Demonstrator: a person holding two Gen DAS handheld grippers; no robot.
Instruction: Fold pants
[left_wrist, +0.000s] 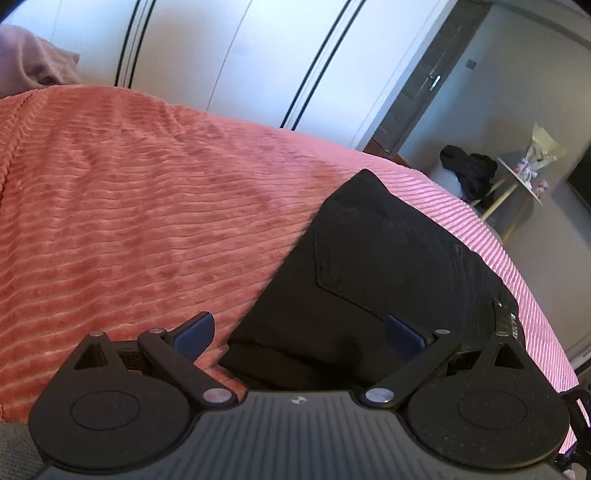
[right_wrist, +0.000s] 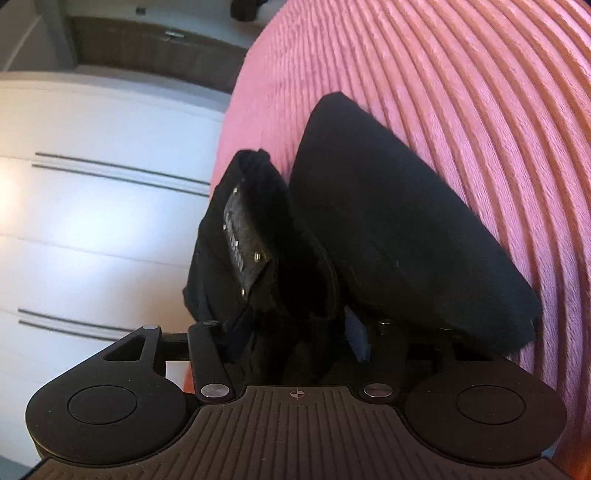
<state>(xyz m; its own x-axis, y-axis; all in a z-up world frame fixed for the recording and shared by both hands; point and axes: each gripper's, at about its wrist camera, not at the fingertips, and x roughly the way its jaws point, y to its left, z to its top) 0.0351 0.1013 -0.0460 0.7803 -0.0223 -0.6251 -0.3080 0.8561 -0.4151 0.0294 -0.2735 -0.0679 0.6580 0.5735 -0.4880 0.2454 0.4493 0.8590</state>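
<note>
Black pants (left_wrist: 388, 266) lie folded into a compact stack on a pink ribbed bedspread (left_wrist: 129, 206), back pocket and waistband label up. My left gripper (left_wrist: 299, 334) is open, its blue-padded fingers (left_wrist: 194, 332) spread over the stack's near corner, not pinching it. In the right wrist view my right gripper (right_wrist: 299, 332) is shut on the waistband end of the pants (right_wrist: 258, 251), lifting that layer with the leather label off the rest of the folded stack (right_wrist: 399, 236) on the bedspread (right_wrist: 480, 110).
White wardrobe doors (left_wrist: 240, 55) stand behind the bed. A purple pillow (left_wrist: 33, 59) lies at the far left corner. A door, a small round table (left_wrist: 517, 177) with dark clothing, and grey floor are beyond the bed's right edge.
</note>
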